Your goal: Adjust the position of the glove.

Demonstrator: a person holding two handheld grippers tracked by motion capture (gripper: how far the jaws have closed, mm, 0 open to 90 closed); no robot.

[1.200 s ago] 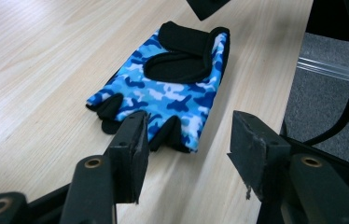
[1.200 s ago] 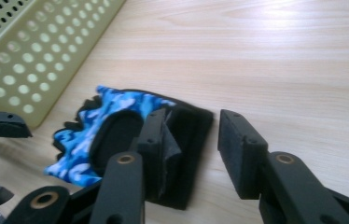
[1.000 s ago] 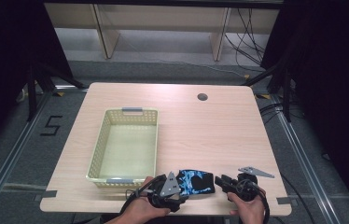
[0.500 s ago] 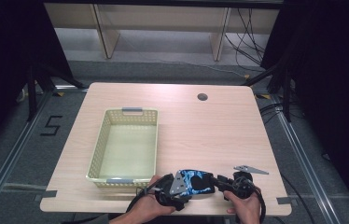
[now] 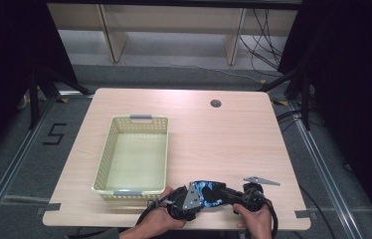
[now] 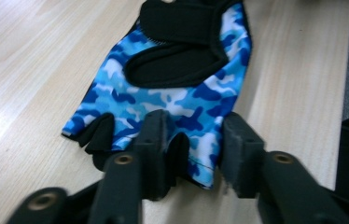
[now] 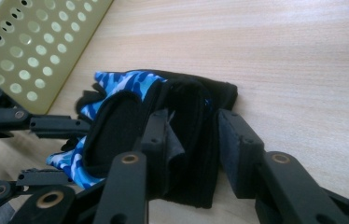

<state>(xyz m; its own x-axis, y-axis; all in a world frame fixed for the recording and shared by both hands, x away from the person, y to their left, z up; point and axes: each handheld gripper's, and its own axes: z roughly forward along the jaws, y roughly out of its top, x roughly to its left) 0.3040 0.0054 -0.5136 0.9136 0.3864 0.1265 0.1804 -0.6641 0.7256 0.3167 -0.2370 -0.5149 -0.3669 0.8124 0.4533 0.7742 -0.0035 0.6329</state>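
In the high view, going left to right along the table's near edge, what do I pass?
Basket → left gripper → glove → right gripper, with its hand at the far right. Both grippers meet at the glove, so the middle order is tight.

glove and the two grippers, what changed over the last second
The left gripper has just been closing its jaws around the finger end of the blue camo glove; the right gripper has closed slightly at the black cuff end. In the high view both hands drew a little nearer each other. The glove lies in the same spot near the table's front edge; the basket is unmoved.
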